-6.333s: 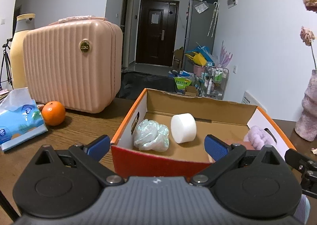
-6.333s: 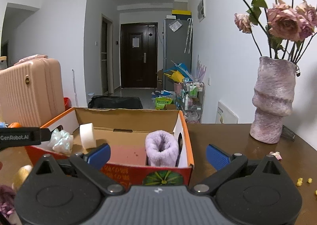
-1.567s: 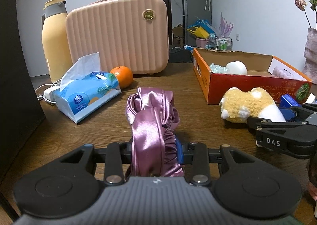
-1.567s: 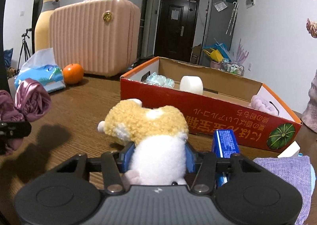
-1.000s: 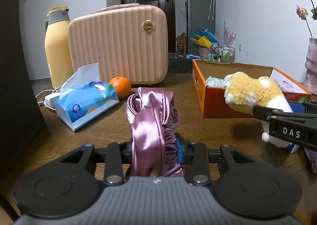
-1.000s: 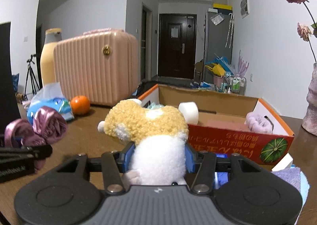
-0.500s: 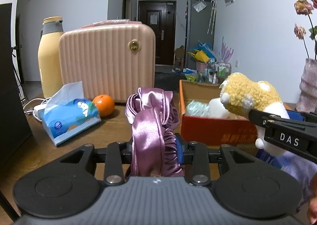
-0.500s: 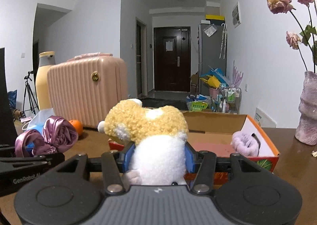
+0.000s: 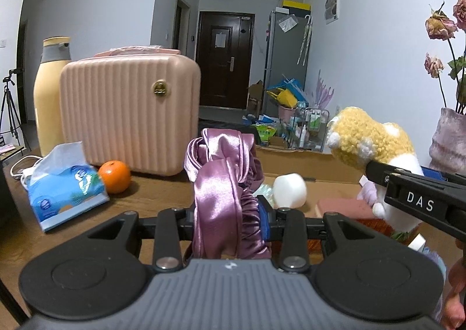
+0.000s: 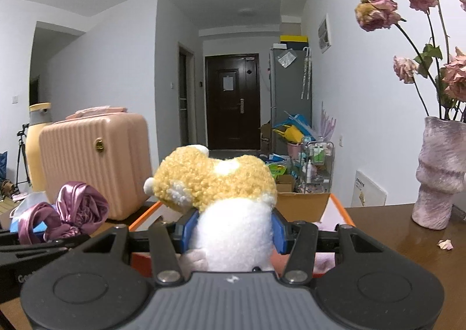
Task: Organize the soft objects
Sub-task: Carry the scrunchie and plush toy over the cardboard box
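Note:
My left gripper [image 9: 230,218] is shut on a purple satin cloth [image 9: 224,181] and holds it above the near edge of the open cardboard box [image 9: 320,173]. My right gripper [image 10: 233,231] is shut on a yellow and white plush toy [image 10: 221,184], raised over the box [image 10: 337,207]; the toy also shows in the left wrist view [image 9: 370,143]. Inside the box lie a white roll [image 9: 289,186] and a lilac fluffy item [image 9: 368,191]. The satin cloth also shows at the left of the right wrist view [image 10: 78,210].
A pink ribbed case [image 9: 128,114], a yellow bottle [image 9: 48,91], an orange [image 9: 115,175] and a blue tissue pack [image 9: 64,187] stand on the wooden table at the left. A purple vase [image 10: 439,173] with dried roses stands at the right.
Both grippers have risen and moved forward over the box with their loads. The box now lies below and close ahead. Both grips are unchanged.

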